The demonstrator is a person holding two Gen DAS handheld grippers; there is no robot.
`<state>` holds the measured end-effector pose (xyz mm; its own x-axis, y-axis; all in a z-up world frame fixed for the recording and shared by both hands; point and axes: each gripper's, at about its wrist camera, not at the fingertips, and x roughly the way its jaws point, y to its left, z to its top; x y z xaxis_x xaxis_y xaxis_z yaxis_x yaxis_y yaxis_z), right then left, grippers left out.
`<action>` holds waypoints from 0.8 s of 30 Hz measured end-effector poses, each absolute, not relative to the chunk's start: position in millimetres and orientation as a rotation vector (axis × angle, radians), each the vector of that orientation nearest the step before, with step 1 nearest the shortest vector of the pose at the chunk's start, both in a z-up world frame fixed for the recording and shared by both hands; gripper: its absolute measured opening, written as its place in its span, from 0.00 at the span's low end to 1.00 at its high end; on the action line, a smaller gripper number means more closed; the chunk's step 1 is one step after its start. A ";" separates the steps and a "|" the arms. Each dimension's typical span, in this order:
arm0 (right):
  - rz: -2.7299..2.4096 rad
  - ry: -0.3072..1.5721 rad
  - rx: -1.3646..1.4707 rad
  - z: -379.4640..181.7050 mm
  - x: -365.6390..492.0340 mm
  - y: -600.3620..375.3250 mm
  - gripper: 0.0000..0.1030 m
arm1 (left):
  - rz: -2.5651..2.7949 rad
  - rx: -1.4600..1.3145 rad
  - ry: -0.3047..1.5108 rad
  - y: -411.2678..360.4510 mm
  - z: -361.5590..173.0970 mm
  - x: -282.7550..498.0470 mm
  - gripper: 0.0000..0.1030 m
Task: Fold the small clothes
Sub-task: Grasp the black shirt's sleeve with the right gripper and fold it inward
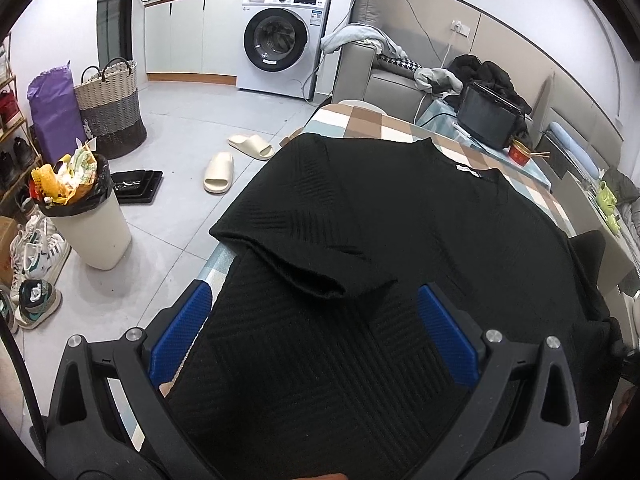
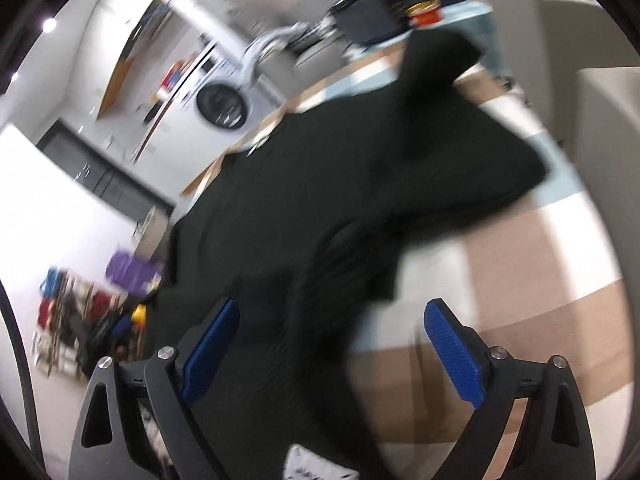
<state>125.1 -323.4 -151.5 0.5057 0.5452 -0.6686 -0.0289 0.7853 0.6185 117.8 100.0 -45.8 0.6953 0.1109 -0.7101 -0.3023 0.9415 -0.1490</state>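
Note:
A black textured T-shirt (image 1: pixel 400 220) lies spread on a table with a checked cloth (image 1: pixel 360 120). Its left sleeve (image 1: pixel 288 248) is folded in over the body. My left gripper (image 1: pixel 314 300) is open, its blue pads either side of the shirt's lower body, just above the fabric. In the blurred right wrist view the same shirt (image 2: pixel 360 184) lies across the table, one sleeve sticking up at the far end. My right gripper (image 2: pixel 332 320) is open over the shirt's near edge, holding nothing.
A black box (image 1: pixel 486 118) and a red cup (image 1: pixel 520 154) sit at the table's far end. A sofa (image 1: pixel 384 80) stands behind. On the floor to the left are a full bin (image 1: pixel 88 220), slippers (image 1: pixel 218 170), a basket (image 1: pixel 110 108) and shoes.

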 end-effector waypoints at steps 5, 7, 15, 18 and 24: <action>0.301 1.092 0.472 -163.5 127.2 -316.3 0.05 | 0.236 -0.265 0.758 100.6 -45.4 114.9 0.99; 0.281 1.104 0.440 -161.8 117.3 -327.1 0.05 | 0.241 -0.262 0.754 100.4 -44.9 112.2 0.99; 0.168 1.135 0.396 -163.8 102.3 -351.2 0.05 | 0.250 -0.259 0.764 105.1 -44.2 112.7 0.99; 0.172 1.097 0.413 -150.4 102.3 -353.0 0.20 | 0.251 -0.255 0.771 107.4 -42.0 113.2 0.99; 0.080 0.946 0.586 -126.4 107.1 -391.7 0.44 | 0.261 -0.263 0.769 111.0 -38.7 118.2 0.99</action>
